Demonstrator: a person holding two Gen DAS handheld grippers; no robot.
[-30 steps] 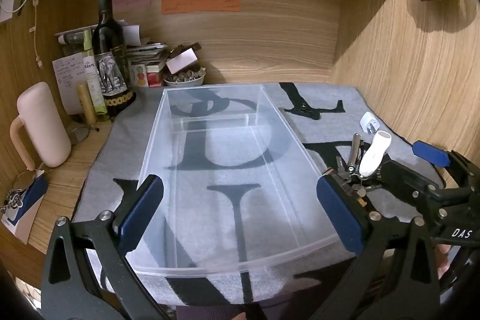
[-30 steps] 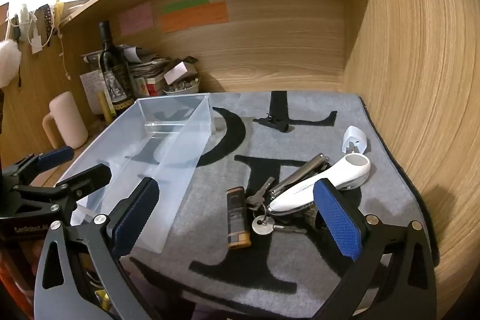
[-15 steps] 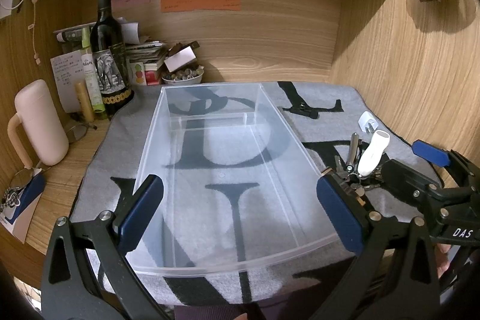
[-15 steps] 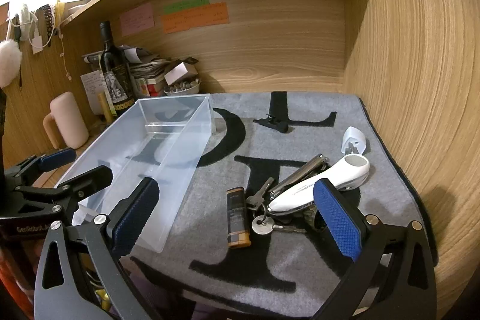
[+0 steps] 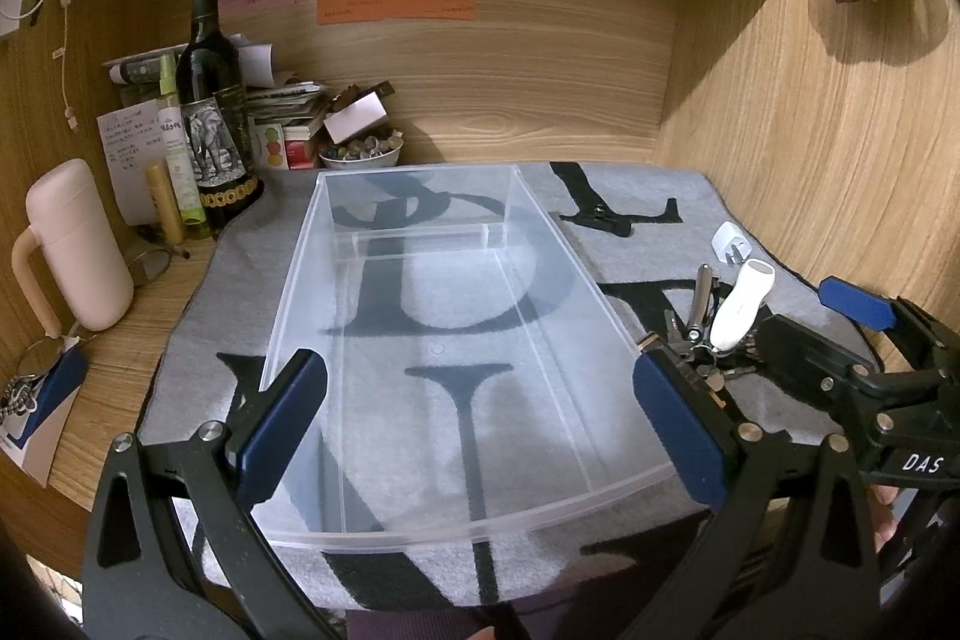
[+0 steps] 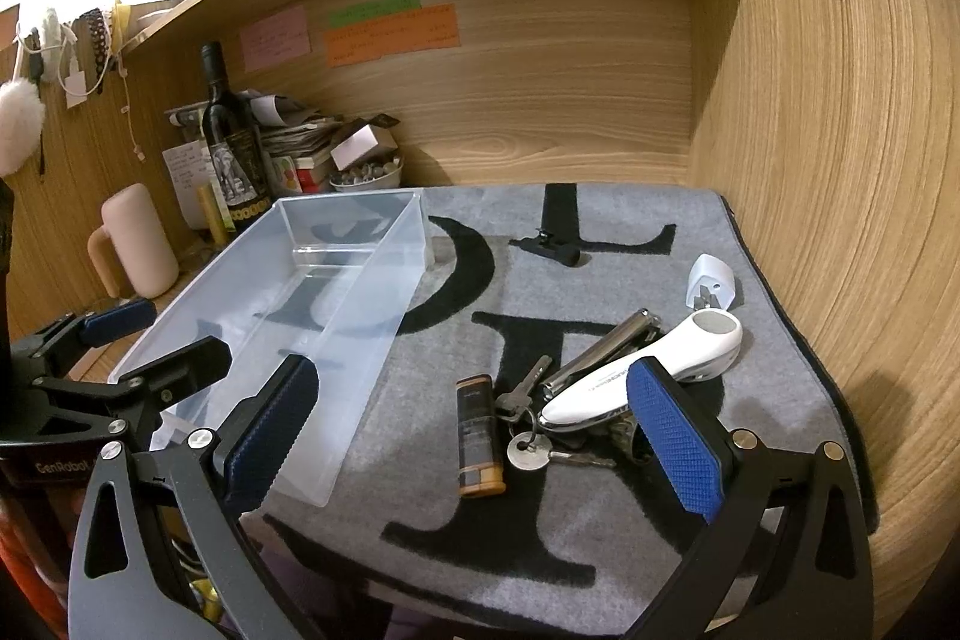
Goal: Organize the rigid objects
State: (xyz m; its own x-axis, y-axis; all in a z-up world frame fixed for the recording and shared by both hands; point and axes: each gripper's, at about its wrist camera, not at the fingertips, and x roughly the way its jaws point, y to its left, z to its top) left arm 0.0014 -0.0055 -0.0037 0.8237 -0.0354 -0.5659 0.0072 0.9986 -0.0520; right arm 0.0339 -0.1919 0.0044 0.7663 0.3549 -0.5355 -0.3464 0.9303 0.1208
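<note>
Lying on the grey mat (image 6: 600, 232) beside the clear plastic bin (image 6: 372, 316), the white handheld device (image 6: 648, 370) looks light, stiff, slick; grip mid-body. Right gripper (image 6: 474, 436) and left gripper (image 5: 480, 418) both gape, holding nothing.

The clear plastic bin (image 6: 336, 280) is rectangular, open-topped and holds nothing; it stands upright on the left half of the mat. Right of it lies a cluster of small items. The brown lighter (image 6: 478, 435) lies flat, lengthwise toward the back. Just beside it, the keys (image 6: 528, 430) rest on a ring (one round-headed, one dark-headed). The white handled tool (image 6: 648, 370) lies diagonally across the keys and touches the metal folding tool (image 6: 606, 349). The white plug adapter (image 6: 711, 283) lies apart, farther back. The black clip (image 6: 549, 247) lies near the mat's centre rear.
</note>
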